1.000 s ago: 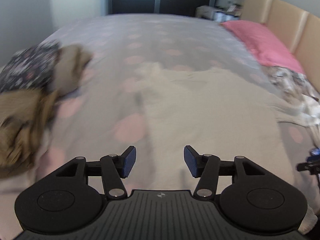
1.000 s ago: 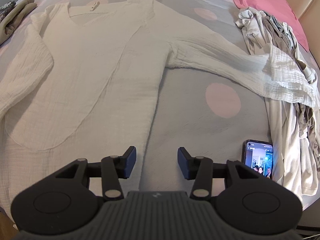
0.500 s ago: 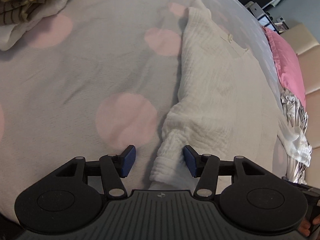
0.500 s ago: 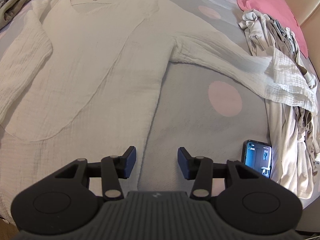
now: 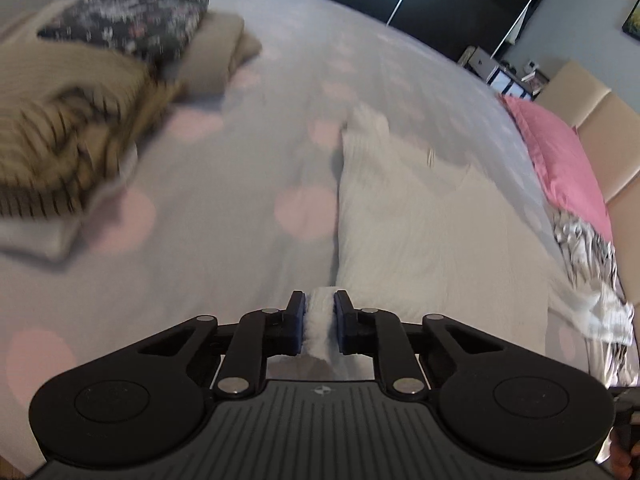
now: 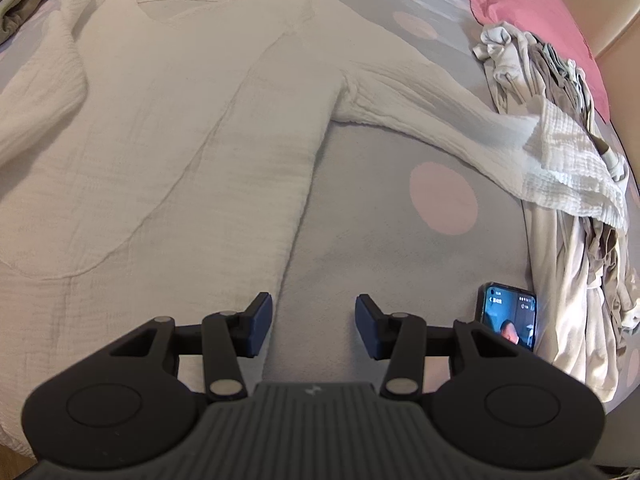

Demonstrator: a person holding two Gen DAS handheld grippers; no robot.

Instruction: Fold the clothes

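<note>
Pinching one white garment (image 5: 420,232) sleeve, left tongs (image 5: 320,318), right tongs (image 6: 314,322) spread

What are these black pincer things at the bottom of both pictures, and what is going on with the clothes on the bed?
Each is a hand-held two-finger tool; a person carries one in each hand, and a small camera on each looks forward along its fingers. So one picture comes from the left tool, the other from the right tool. Both look down on a bed with a grey, pink-spotted cover. A white long-sleeved top is spread out flat on it. The left tool is pinched shut on the white sleeve cuff. The right tool is open and holds nothing. A lit phone, a pink pillow and crumpled clothes lie to the right.
</note>
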